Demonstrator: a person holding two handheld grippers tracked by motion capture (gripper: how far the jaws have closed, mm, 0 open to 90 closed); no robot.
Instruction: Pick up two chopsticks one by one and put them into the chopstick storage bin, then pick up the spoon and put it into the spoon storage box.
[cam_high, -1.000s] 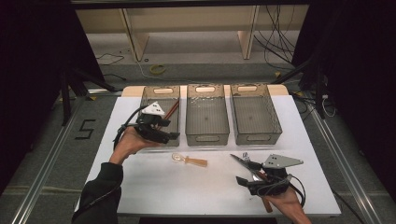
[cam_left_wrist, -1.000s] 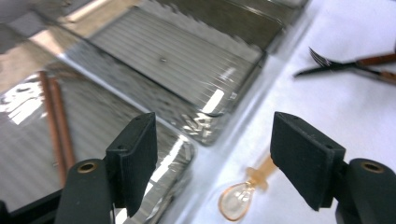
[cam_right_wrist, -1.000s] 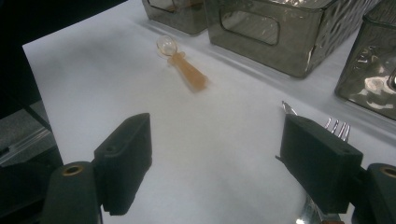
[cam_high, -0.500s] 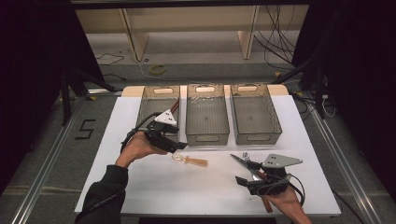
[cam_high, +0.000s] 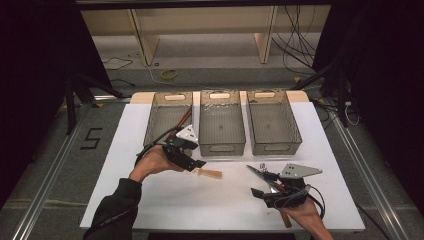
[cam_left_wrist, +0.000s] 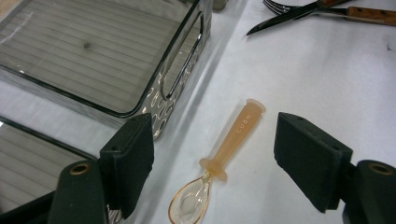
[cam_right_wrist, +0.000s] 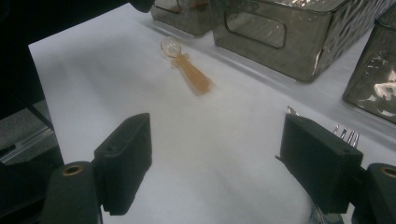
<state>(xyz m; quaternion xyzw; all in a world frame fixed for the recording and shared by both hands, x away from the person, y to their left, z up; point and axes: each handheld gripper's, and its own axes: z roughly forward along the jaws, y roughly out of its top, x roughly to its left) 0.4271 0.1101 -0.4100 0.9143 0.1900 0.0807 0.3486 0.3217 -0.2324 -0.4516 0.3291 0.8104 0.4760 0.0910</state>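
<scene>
Baby spoon (cam_left_wrist: 223, 158) lying flat on the counter (cam_high: 150, 200), just before the middle bin (cam_high: 222, 122).
Your left gripper (cam_high: 192, 165) straddles it, jaws wide apart; your right gripper (cam_high: 262, 187) is open too, well apart.

Lab-type recording rig: white table (cam_high: 150, 200) centre frame, black curtains (cam_high: 35, 75) at both sides, loose cables (cam_high: 300, 45) upper right, floor rails (cam_high: 55, 165).

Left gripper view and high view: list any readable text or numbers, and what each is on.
"LUSN", as best it reads, embossed and faint: on the handle of the translucent orange plastic spoon lying between the open left tongs.
"5": dark mark on the grey floor left of the white table.
Nothing else legible.
</scene>
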